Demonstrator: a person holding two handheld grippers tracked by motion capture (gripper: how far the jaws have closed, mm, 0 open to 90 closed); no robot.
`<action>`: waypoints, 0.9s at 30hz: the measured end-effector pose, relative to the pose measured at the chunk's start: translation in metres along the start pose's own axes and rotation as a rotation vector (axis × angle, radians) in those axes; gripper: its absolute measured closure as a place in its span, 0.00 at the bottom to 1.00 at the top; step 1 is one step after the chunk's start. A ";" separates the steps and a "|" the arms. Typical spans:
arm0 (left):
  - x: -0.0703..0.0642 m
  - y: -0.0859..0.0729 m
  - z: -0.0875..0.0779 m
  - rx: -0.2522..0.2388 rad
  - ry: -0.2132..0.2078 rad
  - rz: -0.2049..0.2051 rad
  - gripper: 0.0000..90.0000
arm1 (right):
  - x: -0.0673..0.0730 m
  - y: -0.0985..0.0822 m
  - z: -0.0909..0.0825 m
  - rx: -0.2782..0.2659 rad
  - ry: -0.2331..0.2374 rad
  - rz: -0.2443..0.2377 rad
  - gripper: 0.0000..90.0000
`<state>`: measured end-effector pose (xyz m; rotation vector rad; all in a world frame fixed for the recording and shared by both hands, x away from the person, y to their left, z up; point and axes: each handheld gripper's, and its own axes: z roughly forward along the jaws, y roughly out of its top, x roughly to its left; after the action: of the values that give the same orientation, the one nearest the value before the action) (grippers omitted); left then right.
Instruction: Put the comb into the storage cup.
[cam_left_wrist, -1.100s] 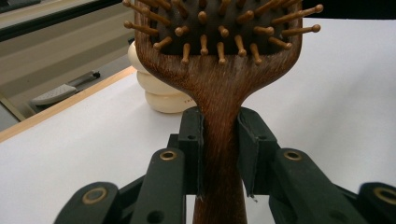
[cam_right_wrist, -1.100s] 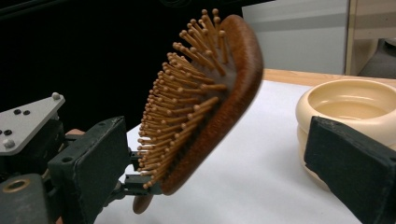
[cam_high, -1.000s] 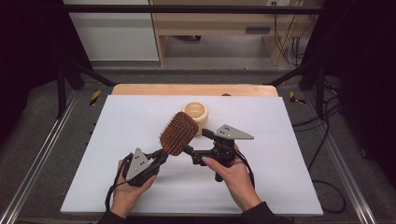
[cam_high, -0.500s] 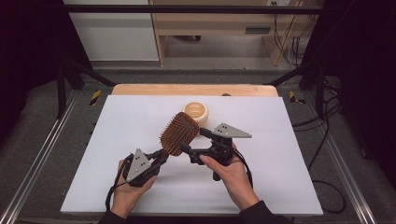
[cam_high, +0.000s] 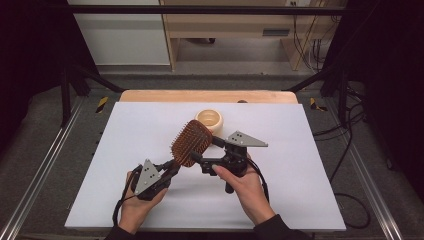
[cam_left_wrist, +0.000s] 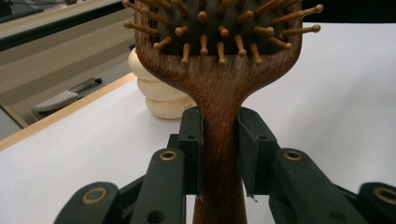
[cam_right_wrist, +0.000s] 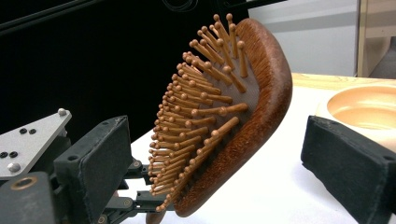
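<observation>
Hairbrush, wooden paddle type, held raised above the white table near its centre, head tilted toward one o'clock, bristle pins facing up and toward the person. Left gripper, at seven o'clock from the brush head: jaws pinching the handle neck just below the head, pads pressed flat on both sides. Right gripper, at four o'clock from the head: jaws spread, one pad before the pins, the other behind the back, neither touching. Cream bowl, at twelve o'clock, well apart on the table. Handling, by judgement: light, rigid, smooth-finished and somewhat slippery; the pins look thin and could bend, so grip the handle or the solid rim, never the pin field.
</observation>
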<state>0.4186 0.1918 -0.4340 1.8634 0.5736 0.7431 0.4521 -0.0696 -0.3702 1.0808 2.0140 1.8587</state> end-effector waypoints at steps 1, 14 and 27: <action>0.000 0.000 0.000 -0.001 -0.001 -0.001 0.81 | 0.000 0.000 0.000 0.000 0.002 -0.001 0.10; -0.001 0.000 0.000 -0.004 0.002 0.002 0.81 | 0.002 0.001 0.005 -0.012 0.019 0.016 0.15; -0.004 0.001 0.000 -0.012 -0.008 0.013 0.81 | -0.001 0.006 0.012 -0.026 0.027 0.058 0.26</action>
<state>0.4162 0.1887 -0.4336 1.8599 0.5511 0.7458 0.4623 -0.0617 -0.3669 1.1245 1.9870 1.9323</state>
